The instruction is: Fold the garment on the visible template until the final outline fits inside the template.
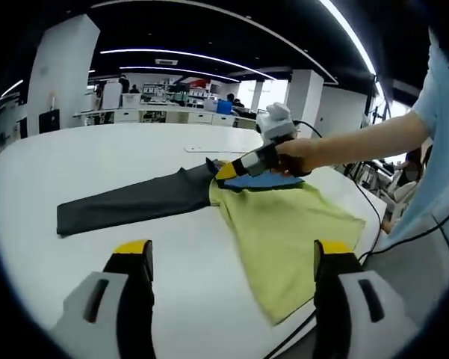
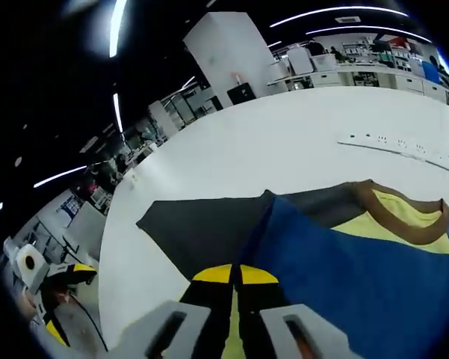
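While the person's two hand-held tools work over a white table (image 1: 97,157), one soft cloth garment (image 1: 231,206) in dark grey, yellow-green and blue lies flat on it, and no separate folding template can be told apart from the cloth or the tabletop. In the left gripper view, going from left to right, a long dark grey sleeve (image 1: 134,203) stretches away to the left ahead of the left gripper (image 1: 231,258), its long axis running crosswise to that tool's jaws. Next comes the yellow-green body panel (image 1: 291,232), ahead and to the right of the same jaws, reaching toward the table's near edge. The left gripper's two yellow-tipped jaws stand wide apart and hold nothing, hovering short of the cloth. Further right and beyond the body panel, the right gripper (image 1: 225,172) meets the garment at the collar end, held by the person's hand (image 1: 299,155). In the right gripper view, the right gripper (image 2: 235,275) has its jaws pressed together over a blue panel (image 2: 344,277), apparently pinching cloth. A brown-edged collar (image 2: 400,213) lies ahead and to the right. The right tool is the nearer to the collar, the left to the sleeve. Counted: one garment, one outstretched sleeve, two grippers.
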A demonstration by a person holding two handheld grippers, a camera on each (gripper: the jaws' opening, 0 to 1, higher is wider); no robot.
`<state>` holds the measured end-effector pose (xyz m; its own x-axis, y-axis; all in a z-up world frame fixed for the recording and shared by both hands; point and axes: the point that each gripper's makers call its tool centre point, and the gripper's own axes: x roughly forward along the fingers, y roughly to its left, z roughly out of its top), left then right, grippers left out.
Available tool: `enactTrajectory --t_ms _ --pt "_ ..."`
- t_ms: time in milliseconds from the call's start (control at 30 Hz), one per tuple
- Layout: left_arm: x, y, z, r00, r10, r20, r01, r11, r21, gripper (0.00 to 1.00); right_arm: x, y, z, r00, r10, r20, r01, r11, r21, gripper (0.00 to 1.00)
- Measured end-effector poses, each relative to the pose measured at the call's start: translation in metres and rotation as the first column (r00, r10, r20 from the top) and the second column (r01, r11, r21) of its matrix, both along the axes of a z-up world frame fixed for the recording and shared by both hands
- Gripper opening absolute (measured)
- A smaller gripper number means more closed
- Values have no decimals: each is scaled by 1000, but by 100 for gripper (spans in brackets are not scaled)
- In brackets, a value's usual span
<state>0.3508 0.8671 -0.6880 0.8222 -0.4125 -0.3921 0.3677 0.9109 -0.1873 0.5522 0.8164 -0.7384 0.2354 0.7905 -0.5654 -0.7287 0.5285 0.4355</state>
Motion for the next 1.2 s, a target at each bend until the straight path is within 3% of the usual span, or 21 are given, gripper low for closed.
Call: enactTrajectory --t_ms 100,333,467,533,633,900,1200 --pt "-1 -3 -1 1000 -12 -3 12 1000 4 88 0 -3 6 999 21 45 -22 1000 7 23" --pt "-1 -5 -1 1000 -26 -3 26 1000 2 88 4 -15 8 997 24 77 -24 1000 0 45" --pt "-1 -7 0 1000 -29 1 29 1000 -5 89 -2 -18 10 997 53 57 -54 998 18 60" --pt "-1 -10 1 999 -43 10 43 999 -5 92 -8 -18 12 998 59 15 -59 997 56 73" --pt "-2 -17 1 997 -70 16 70 998 -5 97 -12 -26 14 996 77 36 -79 996 50 84" --pt "-5 -22 -3 996 -92 -8 92 996 -6 98 -11 -56 15 997 70 11 -71 996 45 96" --pt "-7 -25 -2 994 -106 -7 106 994 -15 98 4 -105 22 1000 -29 -4 30 998 55 93"
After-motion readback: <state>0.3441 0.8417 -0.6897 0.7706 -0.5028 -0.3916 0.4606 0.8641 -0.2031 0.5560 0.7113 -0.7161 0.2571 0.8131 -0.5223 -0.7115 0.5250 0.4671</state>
